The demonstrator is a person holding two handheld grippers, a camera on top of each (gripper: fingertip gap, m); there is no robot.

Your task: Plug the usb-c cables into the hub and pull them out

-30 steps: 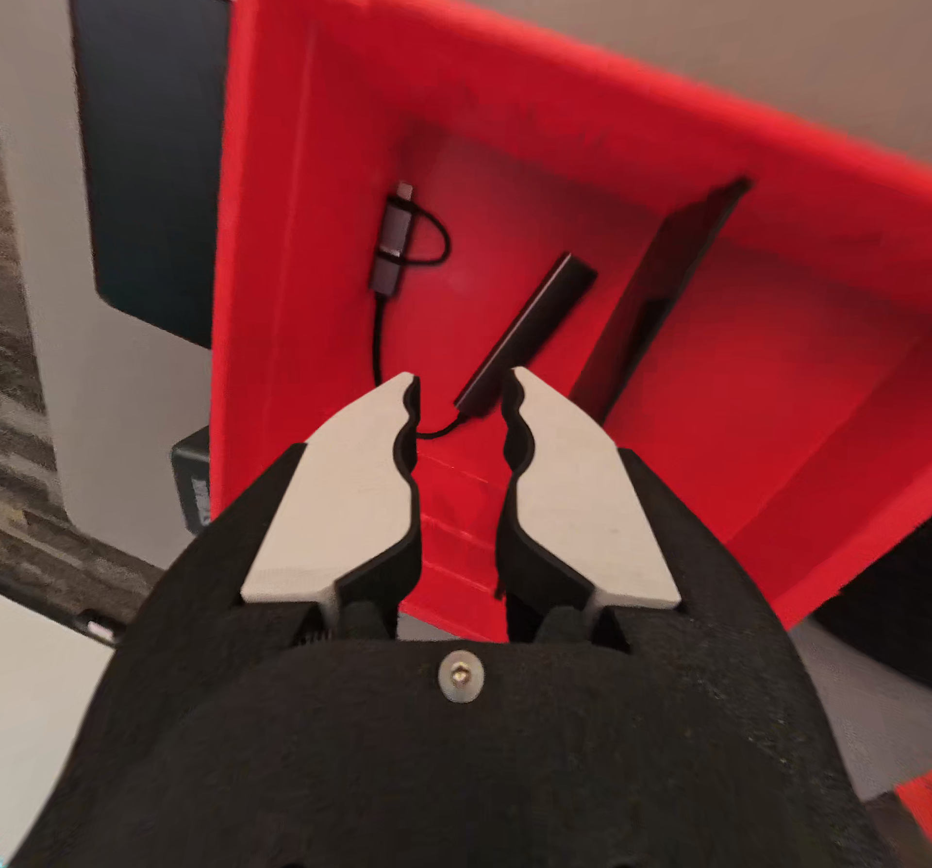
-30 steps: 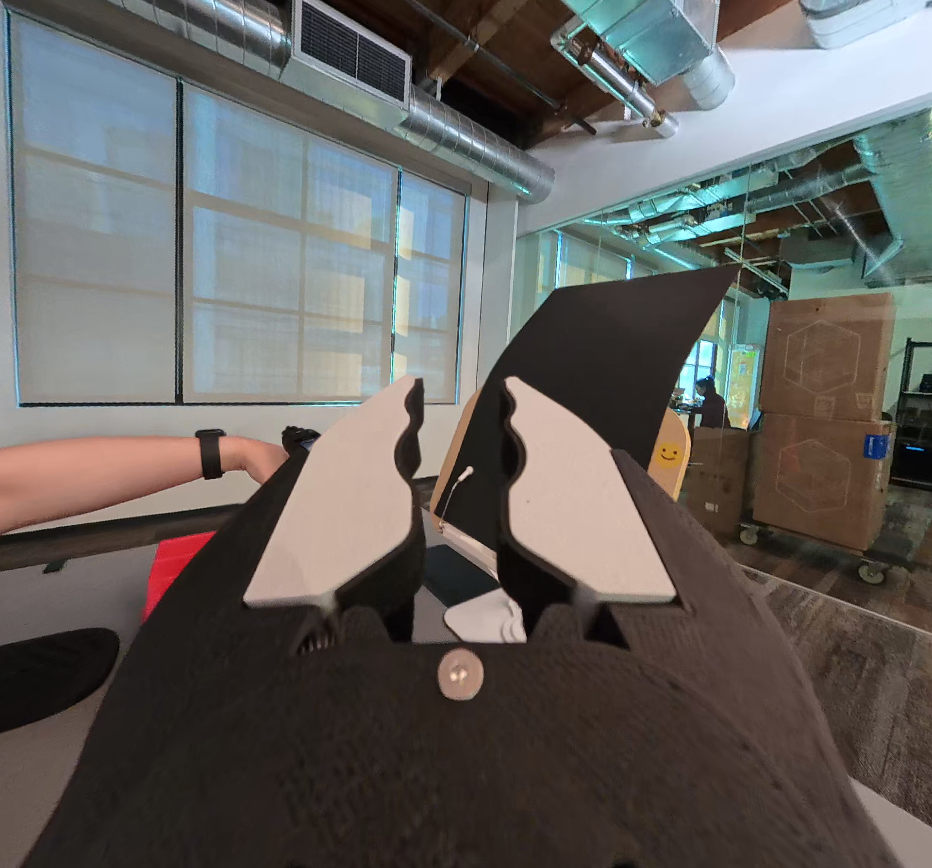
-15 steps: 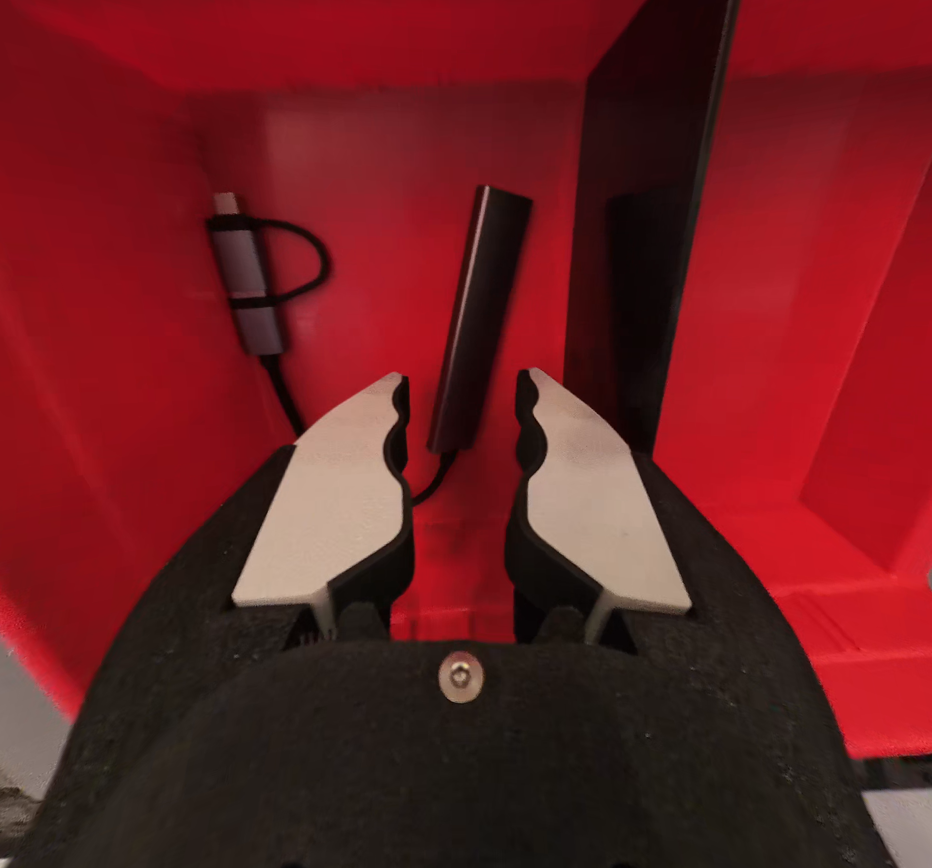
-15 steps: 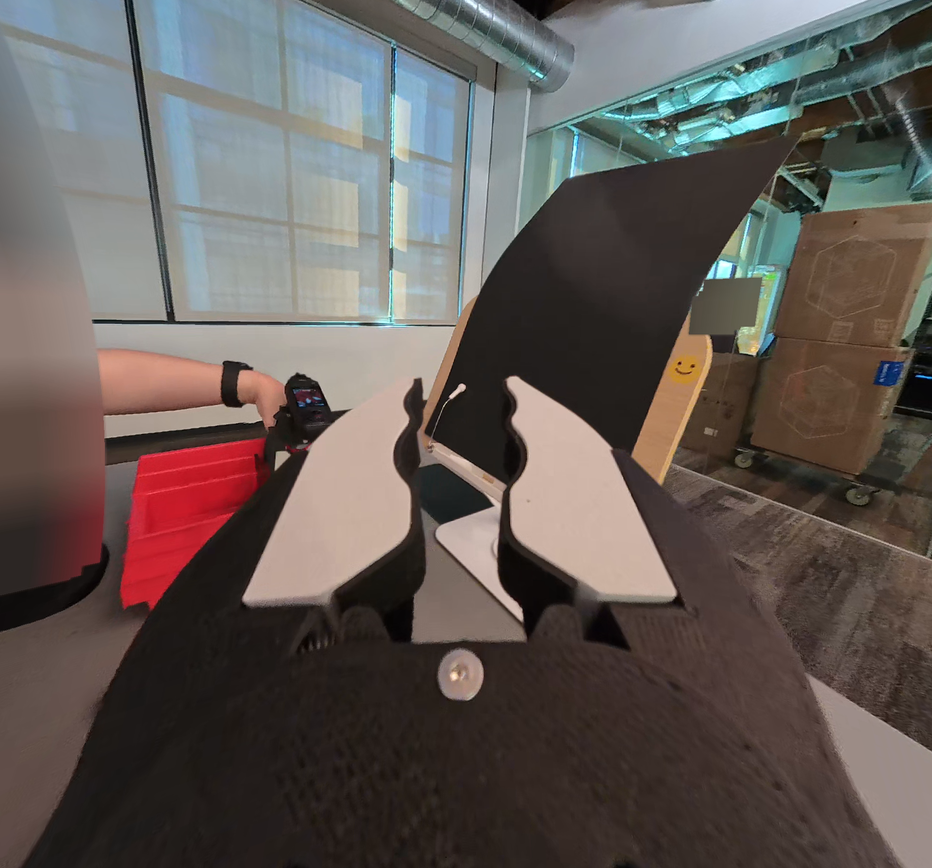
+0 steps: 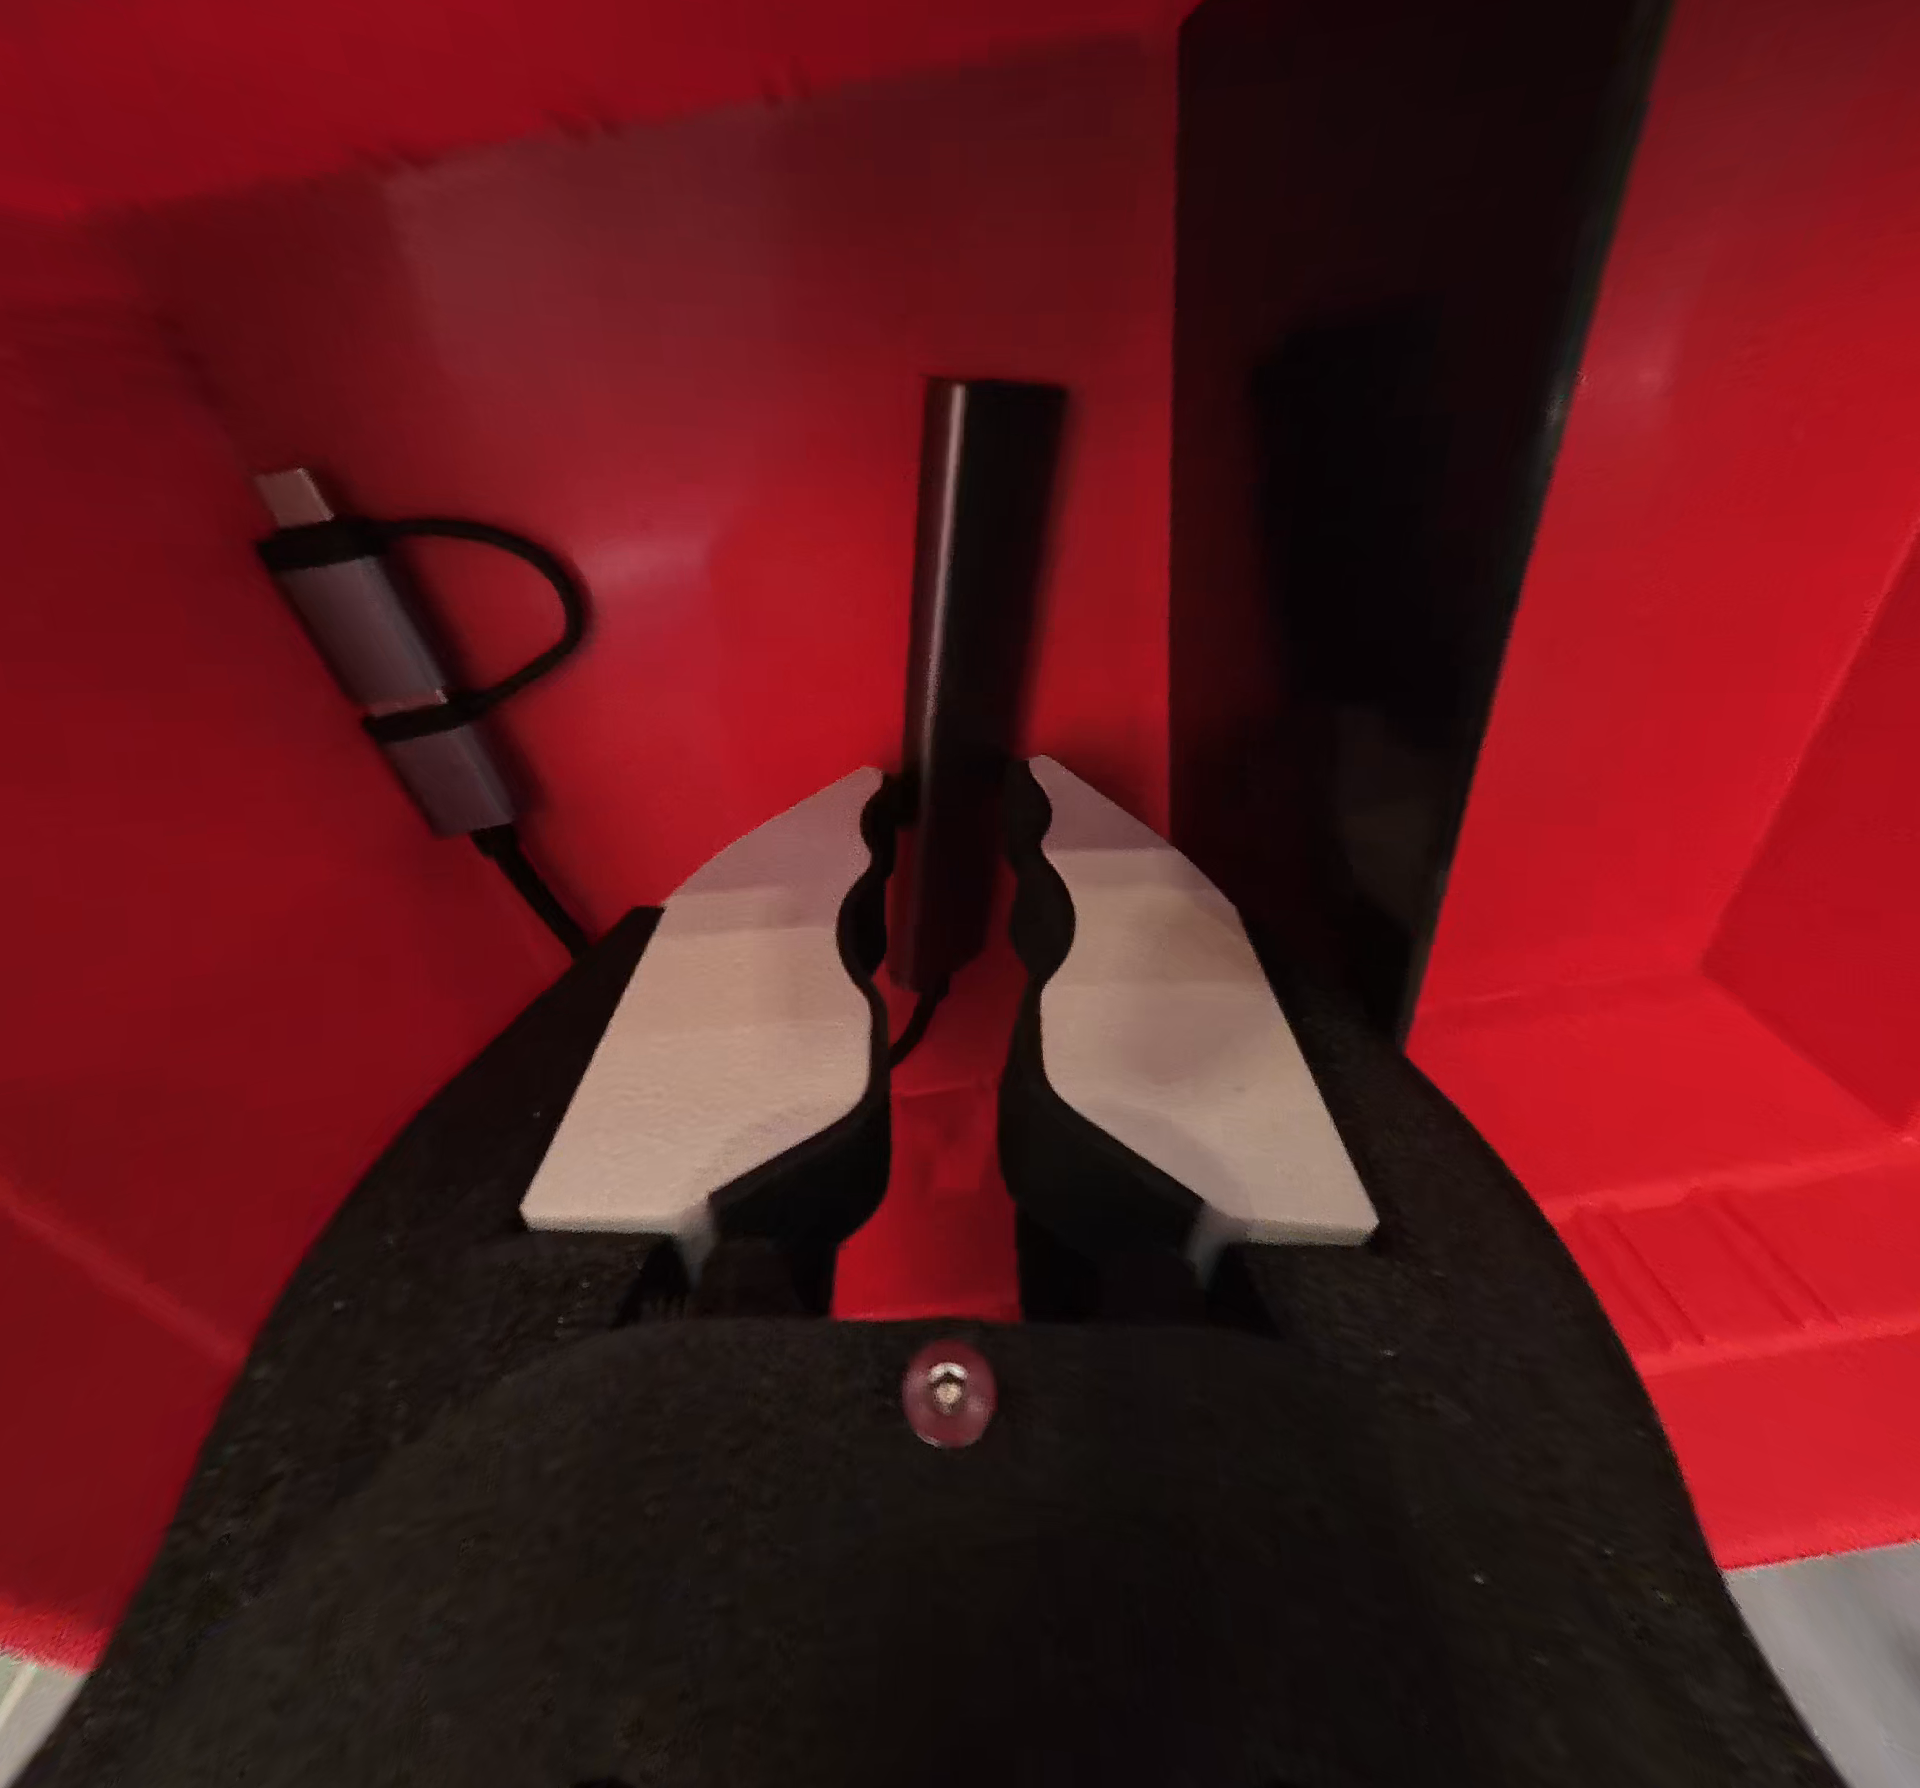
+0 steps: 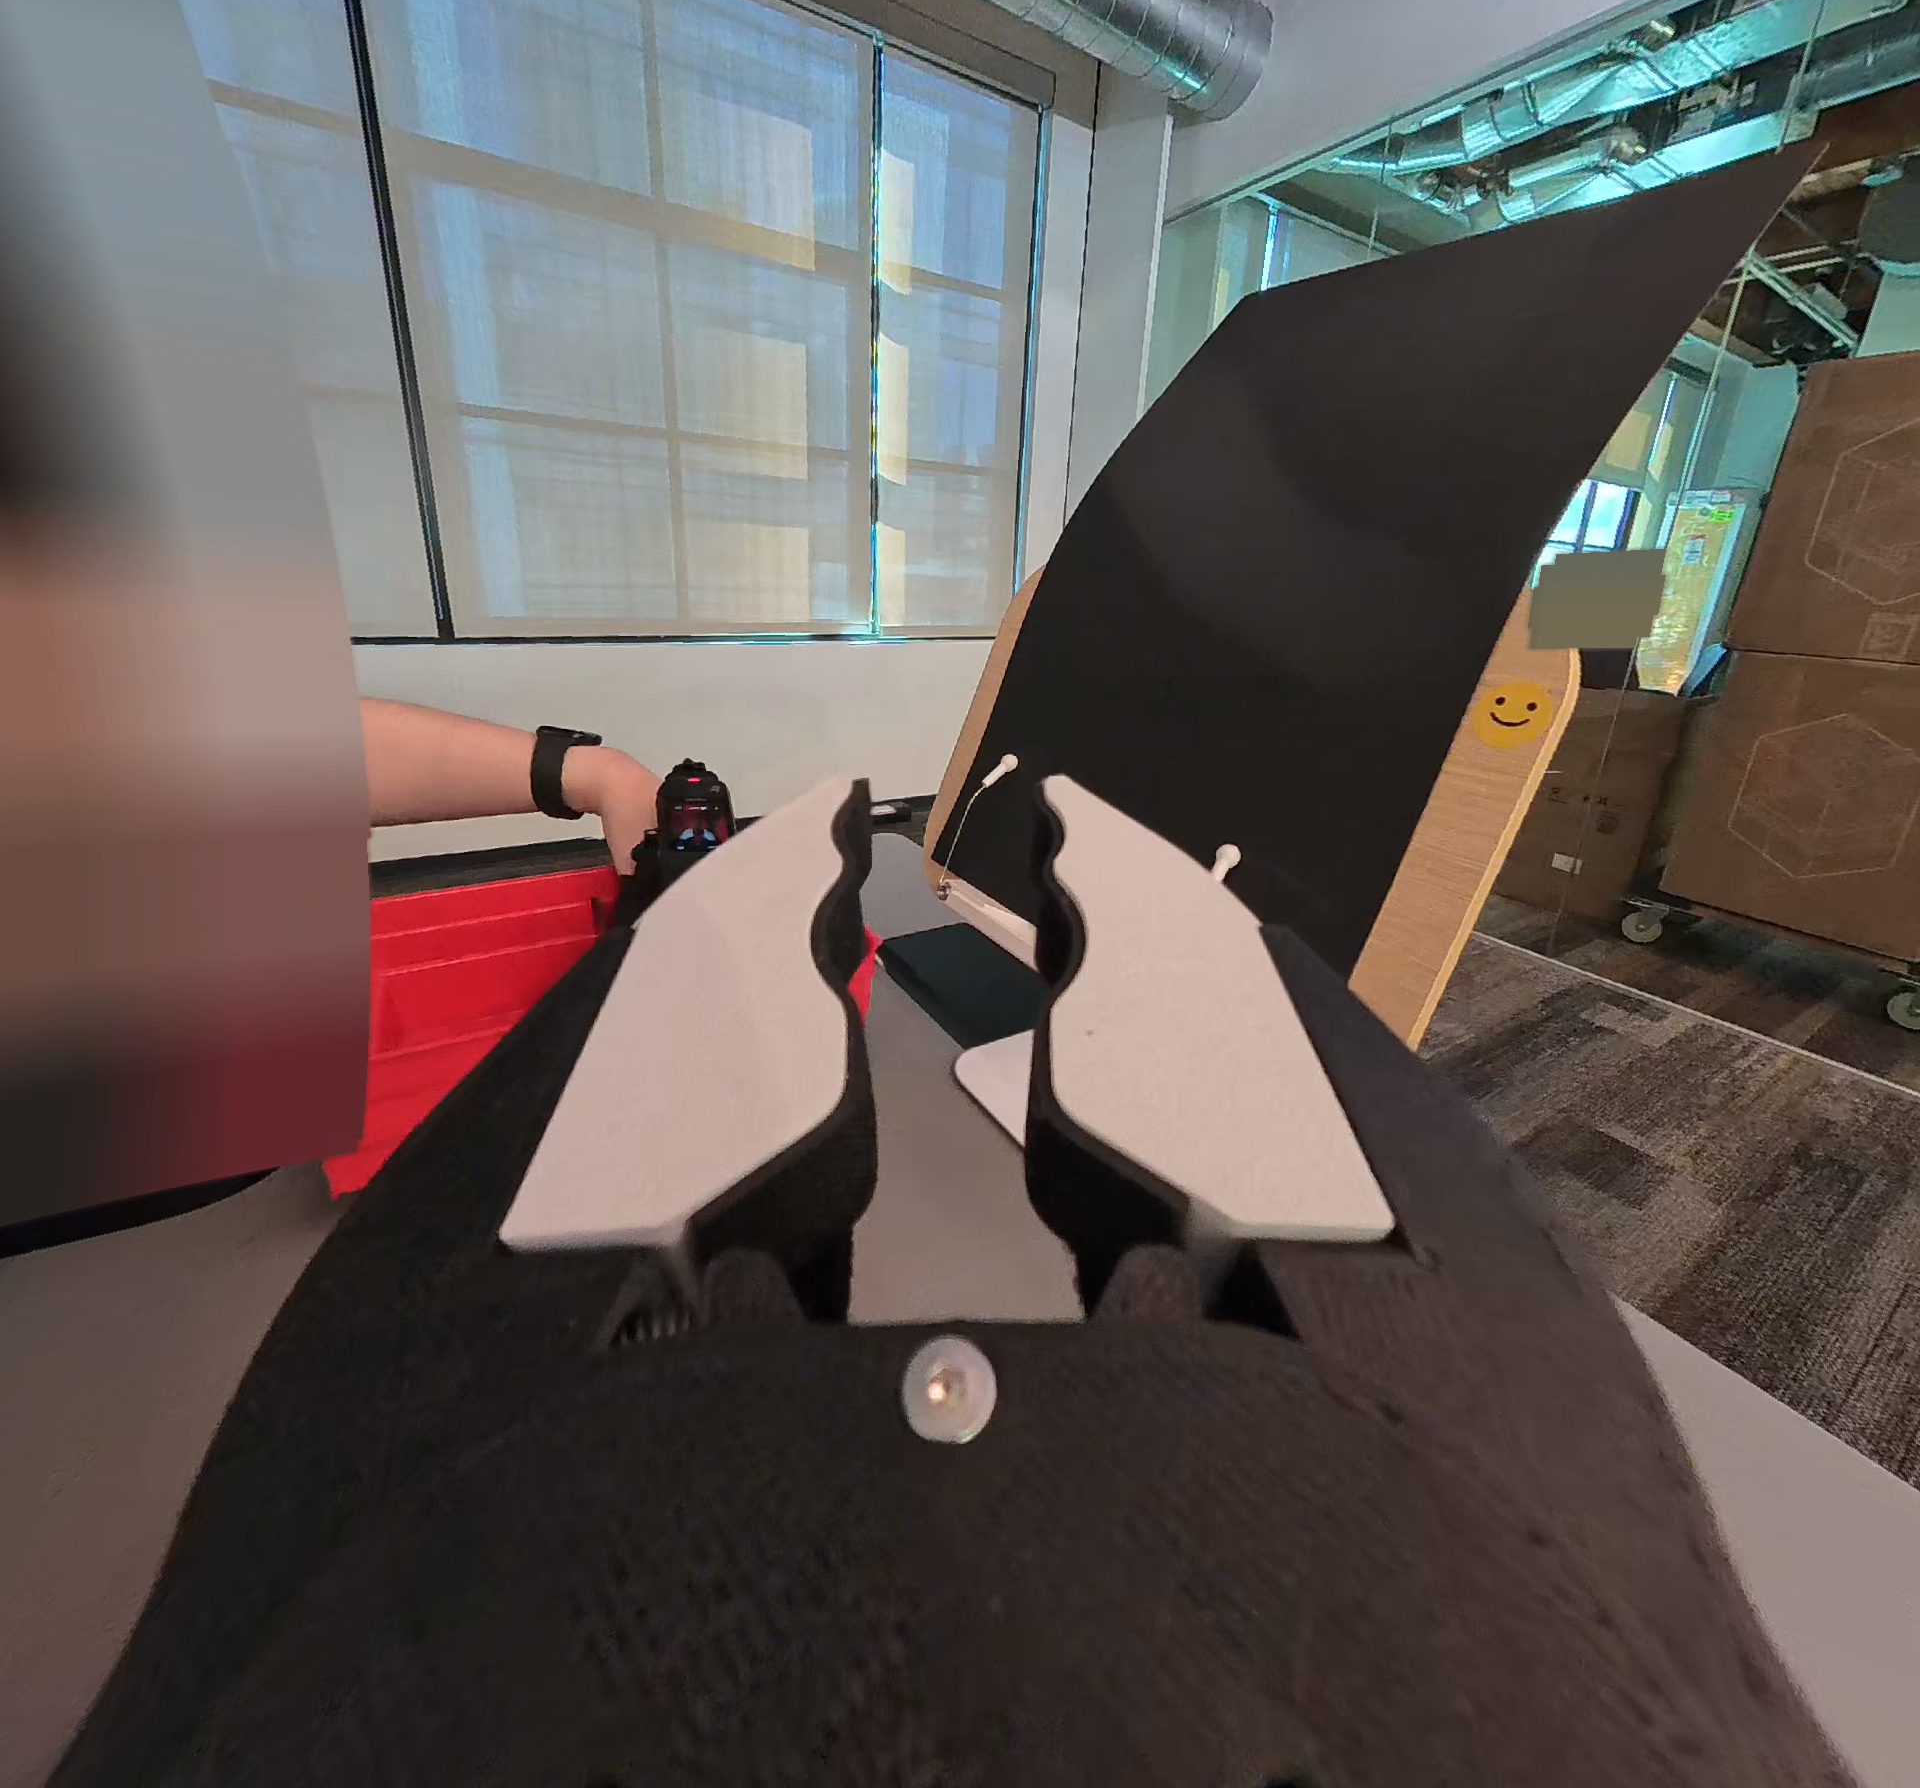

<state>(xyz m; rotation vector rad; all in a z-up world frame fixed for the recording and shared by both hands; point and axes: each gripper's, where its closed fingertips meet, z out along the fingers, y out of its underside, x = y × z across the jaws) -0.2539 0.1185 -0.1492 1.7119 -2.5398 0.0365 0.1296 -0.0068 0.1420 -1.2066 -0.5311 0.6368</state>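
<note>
The left tool [image 5: 951,782] straddles the dark hub [image 5: 982,616] inside the red bin [image 5: 727,315].

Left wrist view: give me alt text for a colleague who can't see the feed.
The left gripper reaches into a red bin, its open jaws straddling the near end of a slim dark hub lying on the bin floor. A grey USB-C plug on the hub's black cable lies to the left; a black divider stands to the right.

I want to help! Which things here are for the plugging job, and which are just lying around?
For the job:
hub
cable plug
left gripper
red bin

Just lying about:
black divider
black board
cardboard boxes
</note>
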